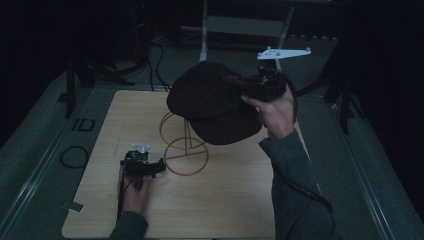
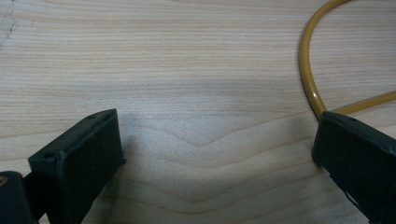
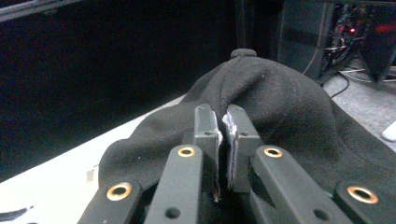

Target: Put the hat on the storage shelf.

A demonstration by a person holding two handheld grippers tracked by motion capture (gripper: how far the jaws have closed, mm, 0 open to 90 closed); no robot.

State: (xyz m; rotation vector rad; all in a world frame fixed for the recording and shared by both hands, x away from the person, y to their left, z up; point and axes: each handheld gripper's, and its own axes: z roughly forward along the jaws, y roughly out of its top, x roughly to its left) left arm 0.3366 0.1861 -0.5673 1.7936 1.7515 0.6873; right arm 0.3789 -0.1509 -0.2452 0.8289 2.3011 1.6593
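While the right gripper (image 1: 239,86) is pinching the cap (image 1: 210,102) with jaws fully closed, the cap is hanging above the stand (image 1: 184,145), slightly right. Left gripper (image 1: 161,166) is resting on the desk (image 1: 225,200), jaws wide, empty, one touching the stand's base ring.

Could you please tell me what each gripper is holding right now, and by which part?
The right gripper pinches the black cap by a fold of its crown fabric. The left gripper holds nothing.

High view above my side, facing forward and down on table (image 1: 220,200), left gripper view close over wood beside stand (image 2: 308,70), right gripper view close on cap (image 3: 280,112), both things also in the high view
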